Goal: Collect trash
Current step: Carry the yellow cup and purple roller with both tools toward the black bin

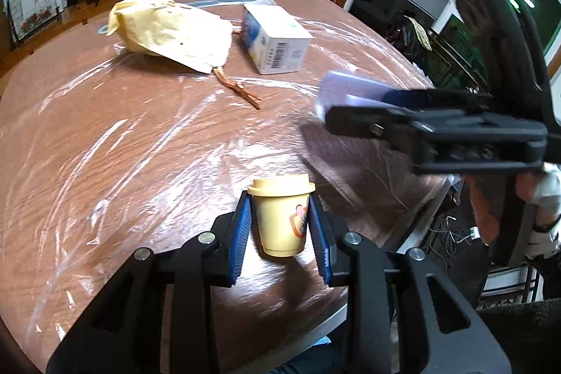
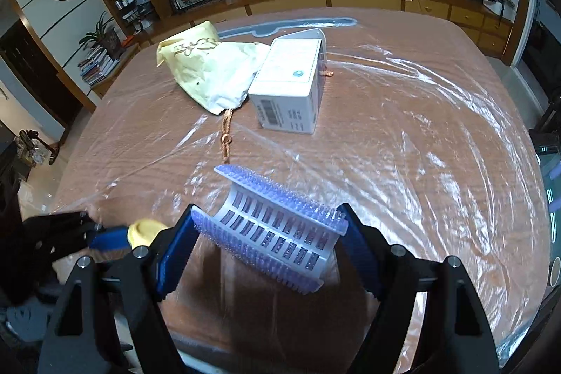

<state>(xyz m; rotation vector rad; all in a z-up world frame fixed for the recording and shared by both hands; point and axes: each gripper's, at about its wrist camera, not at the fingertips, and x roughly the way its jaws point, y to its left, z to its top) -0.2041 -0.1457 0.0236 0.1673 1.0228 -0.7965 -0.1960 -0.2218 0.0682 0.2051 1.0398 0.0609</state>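
In the left wrist view, the left gripper (image 1: 282,226) has its fingers closed on a small yellow cup (image 1: 281,216) above the desk (image 1: 105,146). A yellow bag (image 1: 171,30) and a white box (image 1: 275,37) lie farther off.

In the right wrist view, the right gripper (image 2: 270,242) clamps a purple bristled brush (image 2: 280,230) between its fingers above the near desk edge.
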